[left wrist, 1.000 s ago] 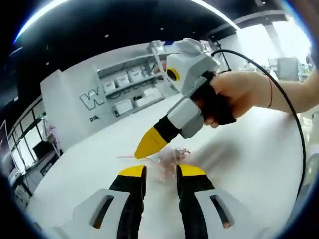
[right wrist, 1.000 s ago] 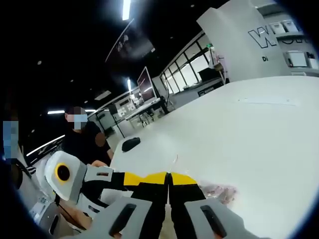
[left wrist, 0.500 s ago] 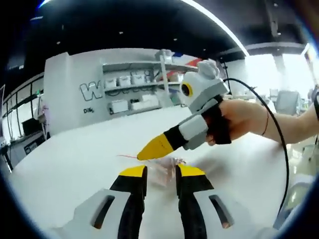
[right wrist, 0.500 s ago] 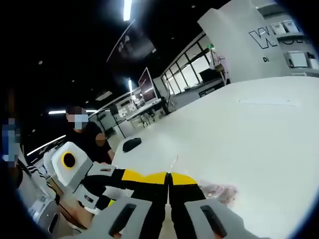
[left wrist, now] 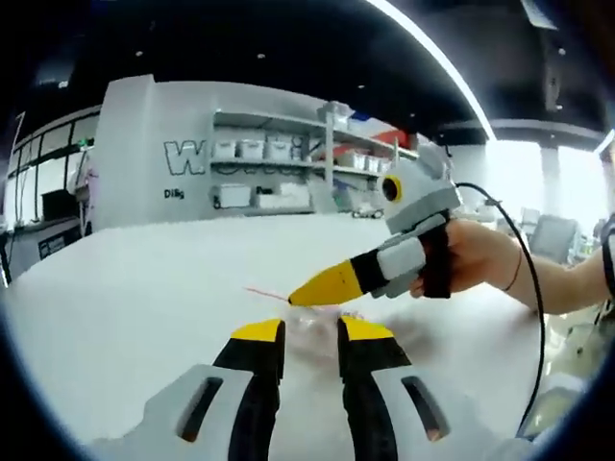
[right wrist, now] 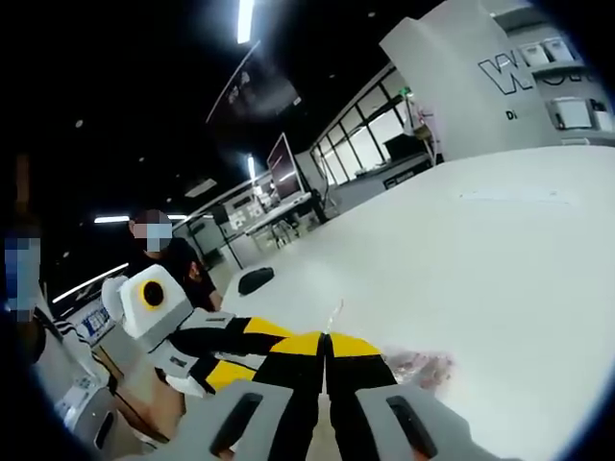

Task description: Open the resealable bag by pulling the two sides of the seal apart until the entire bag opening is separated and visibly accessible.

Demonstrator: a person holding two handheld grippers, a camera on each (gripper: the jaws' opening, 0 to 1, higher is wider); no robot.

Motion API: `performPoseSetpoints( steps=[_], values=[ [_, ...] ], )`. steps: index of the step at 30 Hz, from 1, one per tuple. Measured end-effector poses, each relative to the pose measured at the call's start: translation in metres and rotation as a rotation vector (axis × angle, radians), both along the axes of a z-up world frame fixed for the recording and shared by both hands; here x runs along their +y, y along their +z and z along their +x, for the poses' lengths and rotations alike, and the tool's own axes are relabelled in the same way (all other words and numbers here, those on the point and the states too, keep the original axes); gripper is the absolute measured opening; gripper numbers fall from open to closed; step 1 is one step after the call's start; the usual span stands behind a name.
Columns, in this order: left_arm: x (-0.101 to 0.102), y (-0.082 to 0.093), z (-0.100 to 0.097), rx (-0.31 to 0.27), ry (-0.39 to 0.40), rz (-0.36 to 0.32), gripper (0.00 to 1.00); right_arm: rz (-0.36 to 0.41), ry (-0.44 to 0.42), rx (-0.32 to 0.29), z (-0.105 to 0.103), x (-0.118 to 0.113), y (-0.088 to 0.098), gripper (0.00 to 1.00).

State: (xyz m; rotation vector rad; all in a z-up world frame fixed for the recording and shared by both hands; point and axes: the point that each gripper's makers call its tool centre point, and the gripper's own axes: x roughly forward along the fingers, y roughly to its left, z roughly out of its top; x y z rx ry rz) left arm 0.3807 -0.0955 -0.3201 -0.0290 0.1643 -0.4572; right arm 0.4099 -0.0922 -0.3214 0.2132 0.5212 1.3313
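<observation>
A clear resealable bag [left wrist: 313, 322] with pinkish contents lies low over the white table [left wrist: 144, 288]. Its thin red seal edge [left wrist: 261, 290] sticks out to the left. My left gripper [left wrist: 310, 332] has its yellow-tipped jaws apart, and the bag sits in the gap between them. My right gripper [left wrist: 309, 296] comes in from the right in a hand [left wrist: 473, 261], its yellow tip closed on the bag's top edge. In the right gripper view my right gripper [right wrist: 325, 338] is shut, with the bag [right wrist: 421, 366] bulging to its right. My left gripper [right wrist: 252, 351] comes in from the left.
The white table [right wrist: 500, 259] stretches far ahead. A dark rounded object [right wrist: 253, 279] lies near its far left edge, and a person [right wrist: 171, 264] is behind that edge. A white wall with shelves [left wrist: 279, 173] stands beyond the table.
The left gripper has swung and levelled, and in the right gripper view it has come closer to the right jaws. The right gripper has stayed put, still shut on the bag.
</observation>
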Motion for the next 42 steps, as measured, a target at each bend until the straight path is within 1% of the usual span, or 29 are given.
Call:
performPoseSetpoints(
  steps=[2,6,8,12,15,20,22,25,28,33,42],
  values=[
    [0.000,0.000,0.000,0.001,-0.001,-0.011,0.22,0.000,-0.002,0.002,0.000,-0.001,-0.001,0.00],
    [0.000,-0.001,0.001,0.000,0.005,-0.001,0.22,0.001,-0.002,0.002,0.000,0.000,-0.001,0.00],
    [0.000,0.000,0.000,0.000,0.000,-0.014,0.22,0.002,-0.001,-0.002,0.000,0.000,0.000,0.00],
    [0.001,0.004,0.001,0.013,-0.002,-0.070,0.22,0.001,0.001,-0.009,-0.002,0.000,0.001,0.00],
    [0.002,0.007,0.002,0.032,0.002,-0.132,0.21,0.001,0.002,-0.019,-0.003,0.000,0.002,0.00],
    [0.007,0.011,0.004,0.045,0.016,-0.182,0.19,0.004,0.005,-0.028,-0.006,0.000,0.002,0.00],
    [0.008,0.010,0.006,0.063,0.019,-0.206,0.19,0.008,0.005,-0.031,-0.006,-0.001,0.003,0.00],
    [0.009,0.007,0.008,0.106,0.026,-0.265,0.19,0.017,0.001,-0.035,-0.005,-0.002,0.005,0.00],
    [0.011,0.006,0.010,0.122,0.024,-0.284,0.19,0.026,0.004,-0.036,-0.007,-0.003,0.007,0.00],
    [0.008,0.003,0.011,0.140,0.021,-0.292,0.19,0.040,0.012,-0.032,-0.009,-0.003,0.008,0.00],
    [0.004,0.003,0.011,0.147,0.002,-0.307,0.17,0.066,0.016,0.001,-0.008,-0.004,0.007,0.00]
  ],
)
